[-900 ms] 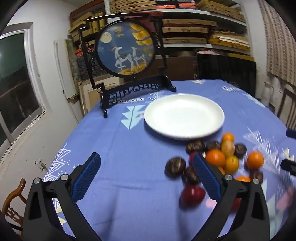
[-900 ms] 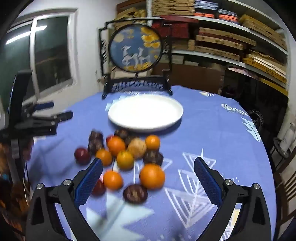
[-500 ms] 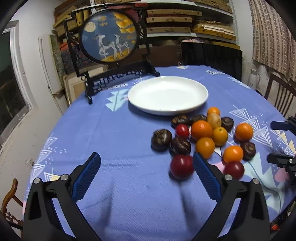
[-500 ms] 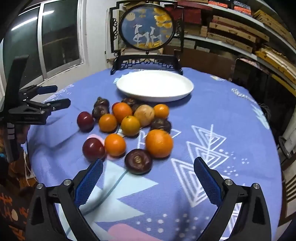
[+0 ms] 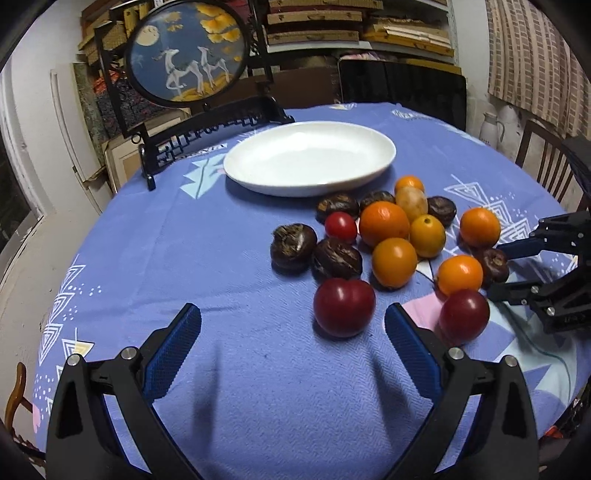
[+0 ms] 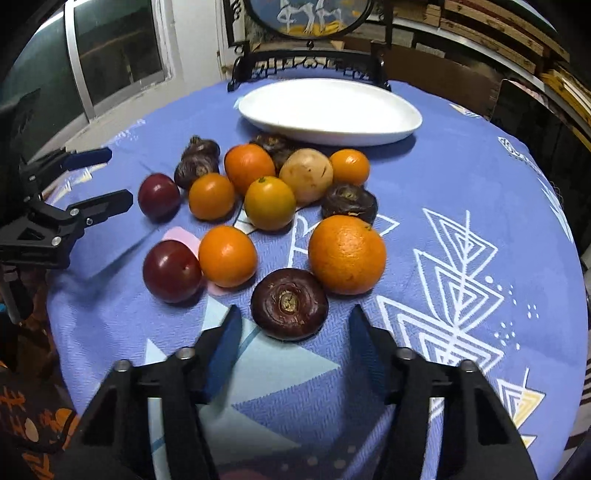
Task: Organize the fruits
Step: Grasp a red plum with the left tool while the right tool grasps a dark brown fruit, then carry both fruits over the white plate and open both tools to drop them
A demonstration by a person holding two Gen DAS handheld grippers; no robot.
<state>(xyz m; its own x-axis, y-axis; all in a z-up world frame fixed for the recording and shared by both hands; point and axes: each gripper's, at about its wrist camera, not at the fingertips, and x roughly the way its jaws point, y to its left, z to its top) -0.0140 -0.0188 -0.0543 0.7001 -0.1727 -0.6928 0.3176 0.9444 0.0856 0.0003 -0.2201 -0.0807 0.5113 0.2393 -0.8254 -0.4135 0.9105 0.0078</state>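
A pile of fruit lies on the blue tablecloth: several oranges [image 5: 383, 224], dark red plums [image 5: 344, 312], dark brown water chestnuts [image 5: 293, 248] and a tan fruit [image 6: 306, 175]. An empty white plate [image 5: 310, 159] stands behind them and also shows in the right wrist view [image 6: 328, 110]. My left gripper [image 5: 293, 326] is open and empty, just short of the nearest plum. My right gripper [image 6: 295, 328] is open and empty, its jaws on either side of a dark chestnut [image 6: 289, 303] without touching it. A large orange [image 6: 347, 254] sits just beyond.
A framed round deer picture on a black stand [image 5: 188, 55] stands behind the plate. Shelves of boxes [image 5: 351, 33] line the back wall. A wooden chair [image 5: 546, 162] is at the right table edge. A window [image 6: 110, 48] is to the left.
Both grippers have moved closer to the fruit and lower. The right gripper's jaws have narrowed and now straddle the near chestnut. The fruit has not moved.
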